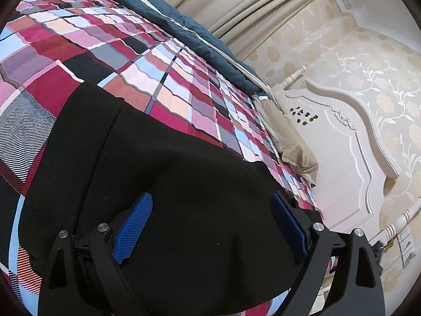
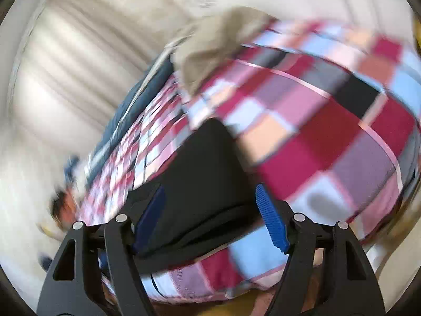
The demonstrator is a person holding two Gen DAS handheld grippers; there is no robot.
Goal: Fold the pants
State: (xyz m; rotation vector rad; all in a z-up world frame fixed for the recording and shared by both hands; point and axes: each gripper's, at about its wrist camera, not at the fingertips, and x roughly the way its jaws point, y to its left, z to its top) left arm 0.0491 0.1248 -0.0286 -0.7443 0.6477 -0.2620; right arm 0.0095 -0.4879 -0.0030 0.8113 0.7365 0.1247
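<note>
Black pants lie spread flat on a plaid bedspread. My left gripper hovers low over them, open, with its blue pads wide apart and no cloth pinched between them. The right wrist view is blurred by motion. In it the pants show as a dark layered strip near the bed's near edge, on the same bedspread. My right gripper stands open above that strip, its blue pads clear of the fabric on both sides.
A beige pillow lies by the white carved headboard. A dark blue quilt runs along the bed's far side under cream curtains. The pillow and quilt also show in the right wrist view.
</note>
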